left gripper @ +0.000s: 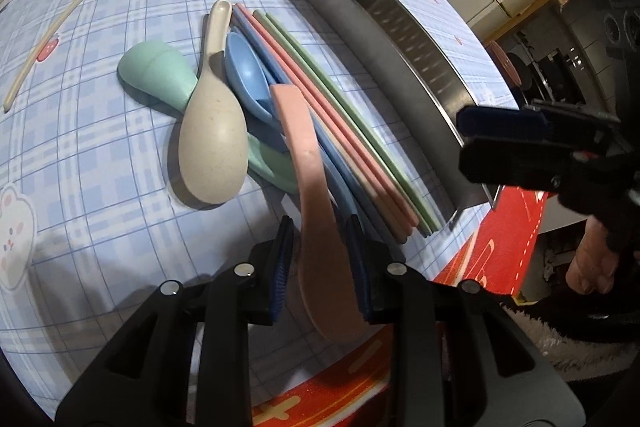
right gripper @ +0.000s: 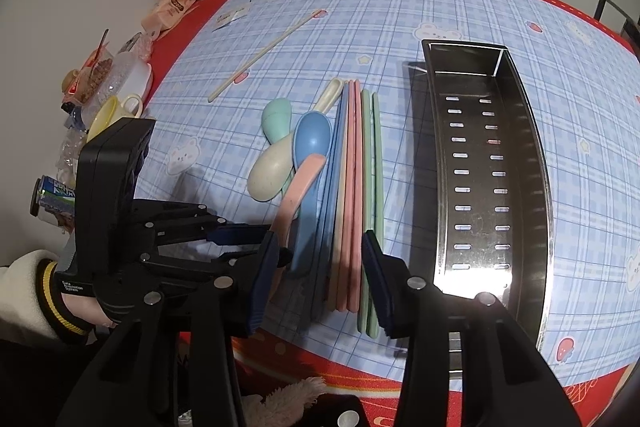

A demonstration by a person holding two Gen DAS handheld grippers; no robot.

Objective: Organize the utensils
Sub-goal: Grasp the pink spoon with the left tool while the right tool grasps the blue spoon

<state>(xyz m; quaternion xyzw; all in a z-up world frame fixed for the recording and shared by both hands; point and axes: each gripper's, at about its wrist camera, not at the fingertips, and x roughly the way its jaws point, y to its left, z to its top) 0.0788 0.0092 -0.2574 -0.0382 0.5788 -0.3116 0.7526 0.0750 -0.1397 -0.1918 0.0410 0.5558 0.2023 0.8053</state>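
A blue plaid tablecloth (right gripper: 400,11) with bear prints covers the table, red cloth showing at its edges. The long steel tray (right gripper: 532,163), slotted along its floor, lies on the cloth with nothing inside it. Just left of it sit pink, green and blue chopsticks (right gripper: 356,187) in a tight row, with cream, mint and blue spoons piled beside them. One cream chopstick (right gripper: 264,57) lies well apart. The left gripper (left gripper: 320,263) has narrowed onto the pink spoon (left gripper: 308,163), its bowl end between the pads. The right gripper (right gripper: 320,279) straddles the chopstick ends, half-wide; whether its pads touch them cannot be told
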